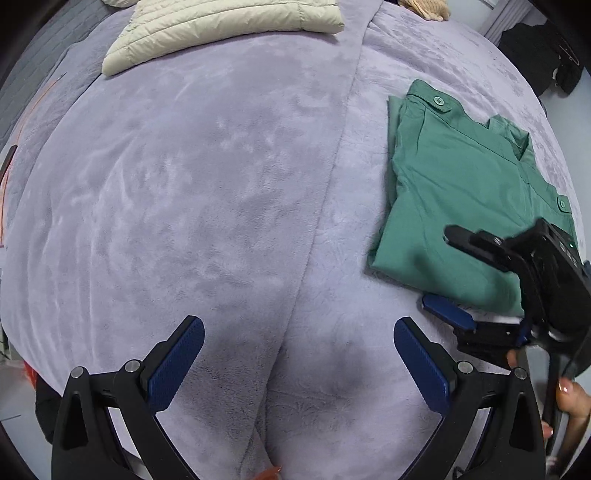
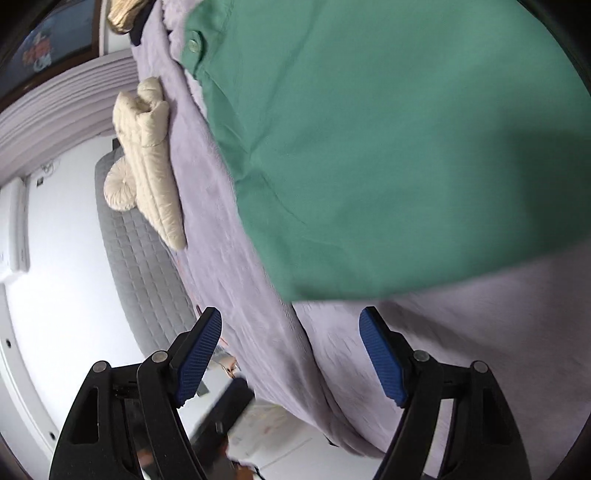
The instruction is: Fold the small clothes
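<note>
Surface: bed covered by a lilac plush fleece blanket [image 1: 192, 192], laid in two overlapping layers; the upper layer's edge runs as a diagonal seam from top centre down to bottom centre in the left wrist view.
Task item: folded green cotton button-up garment [image 1: 450, 206], lying flat on the blanket at the right side of the bed, two green buttons showing along its far and right edges; in the right wrist view it fills the upper right [image 2: 388, 147].
Other item: cream quilted puffer jacket [image 1: 221, 26], at the far edge of the bed, well apart from the green garment; seen also in the right wrist view [image 2: 147, 162], lying partly over the blanket's edge.
Left hand-held gripper [image 1: 299, 365]: jaws spread wide, blue pads bare, nothing between them; poised over bare blanket left of the garment.
Right hand-held gripper [image 2: 291, 358]: jaws spread wide, holding nothing; just beside the garment's near hem, one blue finger [image 1: 448, 313] at the hem's edge in the left wrist view.
Room: grey quilted mattress cover [image 2: 140, 266] showing beyond the blanket's edge; white floor [image 2: 59, 258] below it.
Open room: broad bare blanket across the centre and left of the bed.
</note>
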### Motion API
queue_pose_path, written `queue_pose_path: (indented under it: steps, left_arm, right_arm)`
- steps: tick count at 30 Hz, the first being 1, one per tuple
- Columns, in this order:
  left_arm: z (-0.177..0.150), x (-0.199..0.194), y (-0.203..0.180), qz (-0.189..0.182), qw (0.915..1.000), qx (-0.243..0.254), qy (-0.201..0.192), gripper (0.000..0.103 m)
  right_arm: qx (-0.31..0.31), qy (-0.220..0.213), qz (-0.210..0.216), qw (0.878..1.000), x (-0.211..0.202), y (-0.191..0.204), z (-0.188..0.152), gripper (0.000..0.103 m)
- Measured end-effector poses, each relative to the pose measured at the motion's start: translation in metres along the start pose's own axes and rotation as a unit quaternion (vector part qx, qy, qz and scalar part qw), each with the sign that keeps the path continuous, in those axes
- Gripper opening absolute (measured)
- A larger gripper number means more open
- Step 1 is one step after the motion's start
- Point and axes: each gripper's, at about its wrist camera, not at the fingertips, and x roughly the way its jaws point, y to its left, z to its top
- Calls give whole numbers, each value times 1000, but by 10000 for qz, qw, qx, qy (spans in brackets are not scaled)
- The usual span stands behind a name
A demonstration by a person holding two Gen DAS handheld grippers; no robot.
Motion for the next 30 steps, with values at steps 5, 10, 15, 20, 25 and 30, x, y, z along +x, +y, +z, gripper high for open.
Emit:
queue_pose_path:
  steps: [5,10,15,20,25,30]
  left_arm:
    - [-5,2,18,75,9999,-127,25,103]
    - [-6,9,23,66,9998,-158,140,103]
    - [-2,6,10,24,9999,10,105,103]
    - [4,5,-7,-67,9998,147,67,103]
    - [5,6,-27,-126,9992,378,95,103]
    - [5,11,-46,-133,9980,591,194,103]
  right_arm:
    - [-191,-143,-447,9987,11,7,0,5]
    - [-693,236,-1168,9905,33,11,-12,5]
    - [-1015,471,-1189,9866,20,21,-32,40]
    - [-1318,178,-1338,9821,-26,20,-40,72]
    - [-1247,-204,-1548,9798,-76,1,-35,75]
    - [-918,-522,-1509,9829,-107,-20,-30,79]
